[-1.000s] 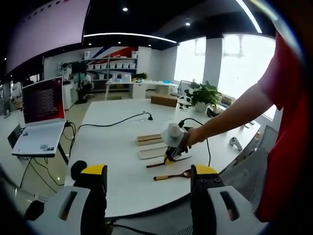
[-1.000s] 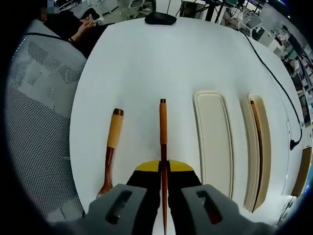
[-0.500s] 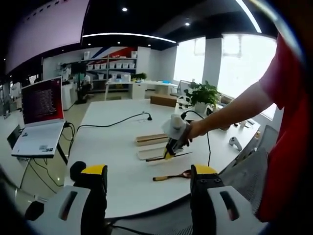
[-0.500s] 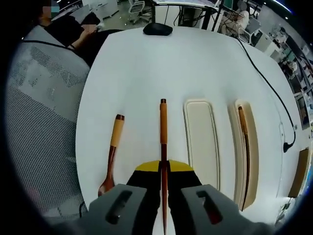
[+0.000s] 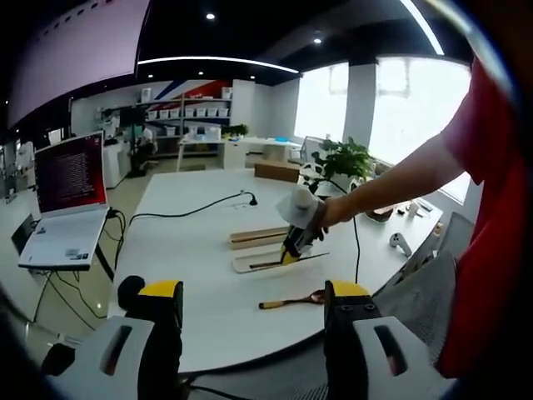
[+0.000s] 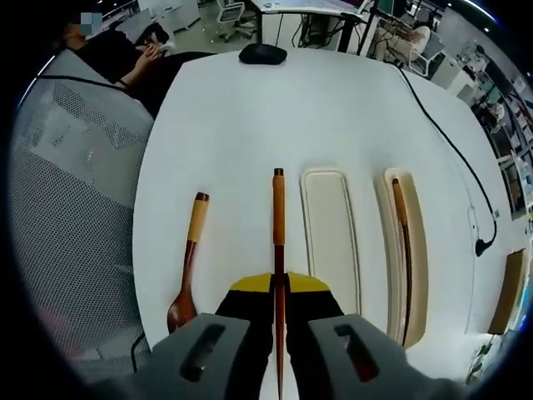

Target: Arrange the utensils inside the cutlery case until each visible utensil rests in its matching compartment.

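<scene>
Lifted higher since a second ago, the right gripper (image 6: 279, 287) now holds its chopstick (image 6: 277, 225) above the table rather than down beside the spoon; in the left gripper view it hangs over the near tray, where earlier it sat low at the table surface.

Nearest in the right gripper view, the jaws are pressed together on the dark lower part of the chopstick, whose lighter end points straight ahead. Just left of it on the white table (image 6: 250, 125) lies the wooden spoon (image 6: 186, 267), bowl toward the camera, handle pointing away. Right of the chopstick is the empty cream tray (image 6: 331, 242), and just beyond that a second, narrower tray (image 6: 408, 250) with another chopstick (image 6: 402, 250) lying along it. Farther off, a black mouse-like object (image 6: 262, 54) sits near the table's far edge, though it is small and hard to identify, and a black cable (image 6: 450, 142) runs along the right.

In the left gripper view, the left gripper (image 5: 254, 308) is spread wide with nothing between its yellow-tipped jaws, held off the table's near edge. Beyond it lies the spoon (image 5: 291, 300), then the right gripper (image 5: 291, 250) in a person's hand (image 5: 321, 218) over the trays (image 5: 258, 250). A laptop (image 5: 71, 196) stands at the far left, a potted plant (image 5: 346, 162) behind.
</scene>
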Motion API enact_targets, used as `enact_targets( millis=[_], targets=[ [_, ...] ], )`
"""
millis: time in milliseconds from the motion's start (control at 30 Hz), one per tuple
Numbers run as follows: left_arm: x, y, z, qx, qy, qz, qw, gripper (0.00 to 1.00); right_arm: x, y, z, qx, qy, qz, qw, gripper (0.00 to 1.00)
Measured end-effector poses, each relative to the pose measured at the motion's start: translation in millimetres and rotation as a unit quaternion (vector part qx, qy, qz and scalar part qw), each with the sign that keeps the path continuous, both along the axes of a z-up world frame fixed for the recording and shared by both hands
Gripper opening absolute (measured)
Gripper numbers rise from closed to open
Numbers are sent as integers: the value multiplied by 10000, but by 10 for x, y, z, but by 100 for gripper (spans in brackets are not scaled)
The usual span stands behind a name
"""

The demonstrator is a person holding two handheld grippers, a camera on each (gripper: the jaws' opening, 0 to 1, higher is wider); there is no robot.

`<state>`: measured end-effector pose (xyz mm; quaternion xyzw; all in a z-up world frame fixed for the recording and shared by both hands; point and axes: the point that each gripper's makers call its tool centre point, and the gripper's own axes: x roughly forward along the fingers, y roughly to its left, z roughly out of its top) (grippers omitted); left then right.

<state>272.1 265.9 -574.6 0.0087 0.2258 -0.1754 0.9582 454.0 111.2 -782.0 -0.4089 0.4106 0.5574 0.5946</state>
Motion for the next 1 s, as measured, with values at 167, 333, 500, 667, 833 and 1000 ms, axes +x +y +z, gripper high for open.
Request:
enact_targets(
  millis=[167, 333, 500, 667, 833, 1000],
  targets=[
    [10, 2, 6, 4, -17, -3, 10000, 70, 28, 6, 55, -4, -9, -15, 10000, 0],
    [-3, 17, 20, -85, -46, 33, 9999, 70, 28, 16, 101, -2, 1, 66, 10000, 0],
    [-16, 48, 27, -87, -52, 81, 9999, 70, 91, 22, 168, 12, -17, 77, 10000, 0],
    [-15, 35, 25, -105, -44, 84, 9999, 70, 142, 51, 235, 51, -36, 91, 9999, 0],
    [8, -8, 17, -104, -21, 19, 9999, 70, 233, 45, 295, 77, -56, 42, 9999, 0],
    [28, -19, 23, -119, -27, 11, 9999, 70, 270, 24, 332, 77, -78, 28, 9999, 0]
  ],
)
